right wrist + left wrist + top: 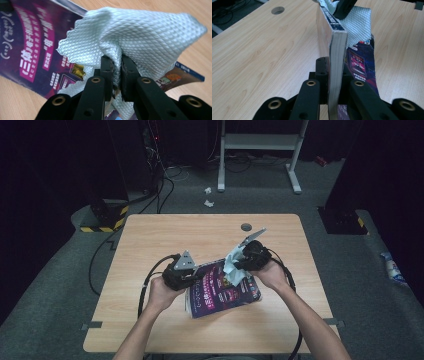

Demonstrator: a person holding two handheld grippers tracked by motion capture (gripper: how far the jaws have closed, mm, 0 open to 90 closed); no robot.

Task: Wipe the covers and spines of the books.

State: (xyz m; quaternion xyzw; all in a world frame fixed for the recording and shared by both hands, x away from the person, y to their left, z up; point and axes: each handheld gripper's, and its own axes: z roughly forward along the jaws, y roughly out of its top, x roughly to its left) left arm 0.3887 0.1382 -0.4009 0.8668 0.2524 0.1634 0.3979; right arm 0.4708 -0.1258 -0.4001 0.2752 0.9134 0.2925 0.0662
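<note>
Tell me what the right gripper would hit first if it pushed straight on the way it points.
Probably the book's purple cover: the right gripper, shut on the pale cloth, points at it, so the cloth would press there first. Depth is hard to judge.

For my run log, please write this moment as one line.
left gripper: shut on purple paperback book | right gripper: shut on pale blue waffle-weave cloth | cloth on book cover | wooden table

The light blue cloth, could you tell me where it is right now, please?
The light blue cloth is pinched in the right gripper, lying against the purple book near the table's middle.
</note>
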